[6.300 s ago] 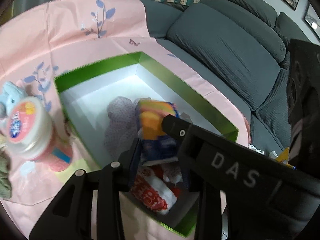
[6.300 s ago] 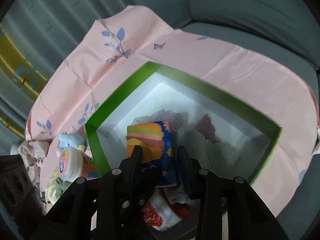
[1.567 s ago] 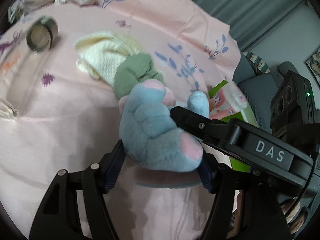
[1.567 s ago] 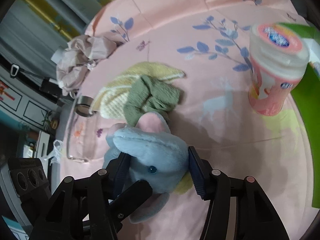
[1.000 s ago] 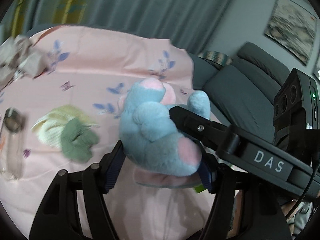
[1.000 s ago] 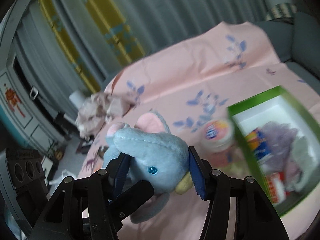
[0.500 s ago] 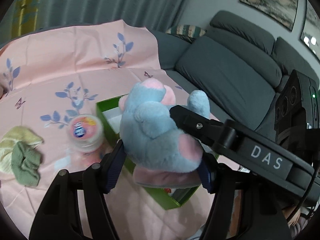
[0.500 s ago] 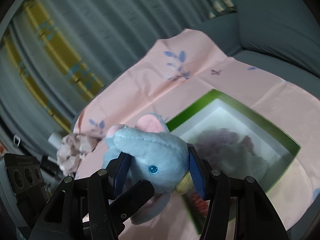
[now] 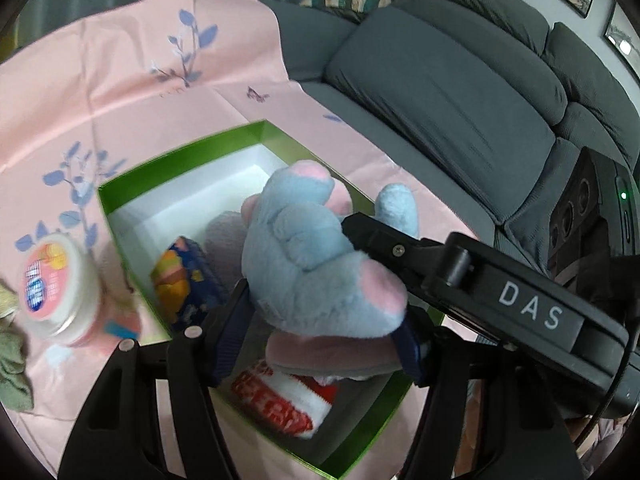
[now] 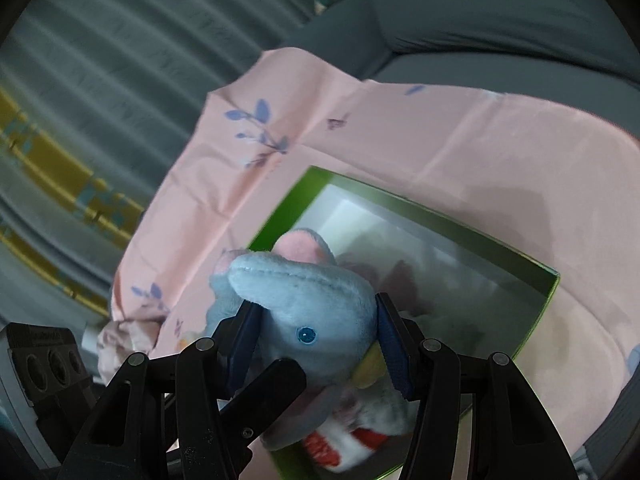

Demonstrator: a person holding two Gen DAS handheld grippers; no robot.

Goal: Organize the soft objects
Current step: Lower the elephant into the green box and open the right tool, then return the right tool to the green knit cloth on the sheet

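A blue plush elephant (image 9: 316,264) with pink ears and feet hangs in the air over the green box (image 9: 180,160). My left gripper (image 9: 320,320) is shut on its body. My right gripper (image 10: 316,340) is shut on its head (image 10: 304,304), one blue eye showing. The box, white inside, lies on the pink cloth (image 9: 100,80). In it are a colourful blue and orange pack (image 9: 184,280), a red and white sock (image 9: 284,404) and a greyish knit piece (image 9: 224,236). The right gripper's body crosses the left wrist view at the right.
A pink and white lidded tub (image 9: 56,284) stands just left of the box. A green knit cloth (image 9: 12,364) lies at the far left edge. A grey sofa (image 9: 460,80) runs behind and to the right. Grey and yellow curtains (image 10: 80,100) hang behind the cloth.
Both grippers have carried the elephant from over the bare cloth to above the green box and lower. The view has swung so the box now fills the middle.
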